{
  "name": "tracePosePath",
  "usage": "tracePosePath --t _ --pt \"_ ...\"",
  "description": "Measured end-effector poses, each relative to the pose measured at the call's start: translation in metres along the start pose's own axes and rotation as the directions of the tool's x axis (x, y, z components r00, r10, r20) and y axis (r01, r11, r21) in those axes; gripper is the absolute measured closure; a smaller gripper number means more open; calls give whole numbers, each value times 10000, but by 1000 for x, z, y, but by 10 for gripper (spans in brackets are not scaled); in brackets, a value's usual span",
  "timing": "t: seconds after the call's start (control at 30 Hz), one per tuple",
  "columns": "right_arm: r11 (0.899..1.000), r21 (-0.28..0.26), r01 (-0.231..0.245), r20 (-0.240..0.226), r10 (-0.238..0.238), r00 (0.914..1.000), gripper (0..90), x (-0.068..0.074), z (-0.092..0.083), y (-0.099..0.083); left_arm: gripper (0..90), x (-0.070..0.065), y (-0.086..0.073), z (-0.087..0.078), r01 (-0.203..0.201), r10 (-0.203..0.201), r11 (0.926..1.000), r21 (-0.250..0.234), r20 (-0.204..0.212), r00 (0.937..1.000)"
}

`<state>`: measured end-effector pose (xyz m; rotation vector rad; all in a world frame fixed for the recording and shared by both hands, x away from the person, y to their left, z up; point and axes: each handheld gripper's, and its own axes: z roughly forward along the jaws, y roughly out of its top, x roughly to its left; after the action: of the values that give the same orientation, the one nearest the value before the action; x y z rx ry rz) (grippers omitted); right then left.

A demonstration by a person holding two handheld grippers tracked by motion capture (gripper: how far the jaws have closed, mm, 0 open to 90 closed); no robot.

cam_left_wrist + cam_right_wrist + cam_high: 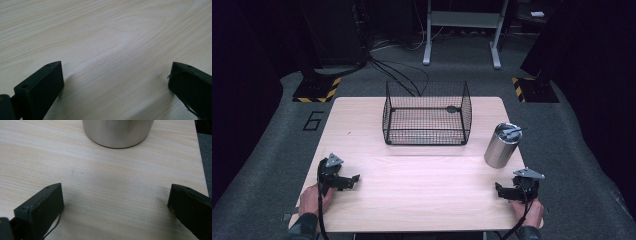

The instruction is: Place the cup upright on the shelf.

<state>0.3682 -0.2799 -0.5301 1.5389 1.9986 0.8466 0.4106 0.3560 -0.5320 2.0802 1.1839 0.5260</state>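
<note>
Looking down from the high view: pale wood-grain table (412, 185), square with rounded corners, on grey carpet. Black wire-mesh basket (427, 115), rectangular, sits at the far middle. Brushed-metal cylinder cup (502, 145) with lid stands upright near the right edge, well apart from the basket. Left gripper (353, 180) rests near-left, right gripper (500, 189) near-right, just in front of the cup, each held by a hand.

Left gripper view: matte black blocky jaws spread wide, nothing between them, bare wood grain below.

Right gripper view: jaws spread wide too, empty; cup's (117, 132) smooth rounded base straight ahead on the table, not touching.
</note>
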Motion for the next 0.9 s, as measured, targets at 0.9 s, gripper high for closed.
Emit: tracePosePath --t 0.9 --pt "9938 -1046 -383 -361 347 9987 0 -5 -27 26 0 0 0 0 80 -80 10000 -13 25 10000"
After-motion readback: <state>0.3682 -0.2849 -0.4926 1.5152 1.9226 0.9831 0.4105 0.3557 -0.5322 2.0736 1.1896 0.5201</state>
